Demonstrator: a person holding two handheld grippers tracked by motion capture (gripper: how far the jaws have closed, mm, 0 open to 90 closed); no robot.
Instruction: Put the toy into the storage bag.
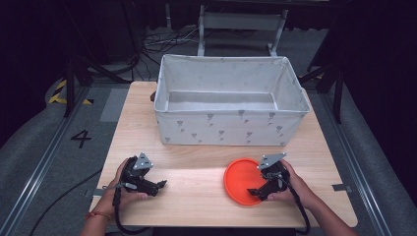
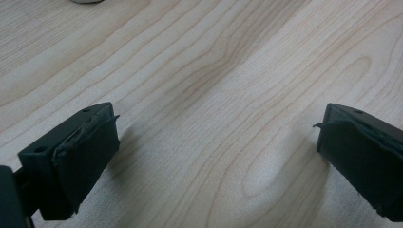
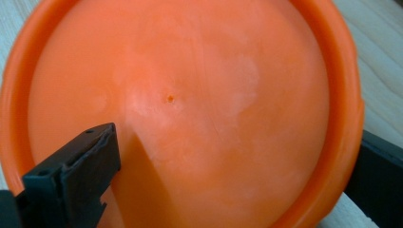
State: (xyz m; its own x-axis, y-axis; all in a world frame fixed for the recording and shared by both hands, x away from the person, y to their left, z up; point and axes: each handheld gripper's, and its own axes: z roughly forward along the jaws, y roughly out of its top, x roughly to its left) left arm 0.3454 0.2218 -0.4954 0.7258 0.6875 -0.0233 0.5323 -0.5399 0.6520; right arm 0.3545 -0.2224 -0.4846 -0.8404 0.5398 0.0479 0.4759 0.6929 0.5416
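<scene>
An orange round plate (image 1: 241,179) lies flat on the wooden table (image 1: 196,196), near its front right. My right gripper (image 1: 256,189) reaches over the plate's right side. In the right gripper view the plate (image 3: 190,95) lies close below, and the right gripper (image 3: 237,142) is open. One jaw hangs over the plate's inside and the other stands outside its rim, neither pressing on it. My left gripper (image 1: 160,186) rests low at the front left, apart from the plate. Its jaws stand wide open over bare wood, as the left gripper (image 2: 218,123) shows.
A large white fabric bin (image 1: 226,125) with a grey pattern stands at the back of the table, its inside bare. Bare wood lies between the bin and the hands. Cables and a metal frame (image 1: 241,29) lie on the floor beyond the table.
</scene>
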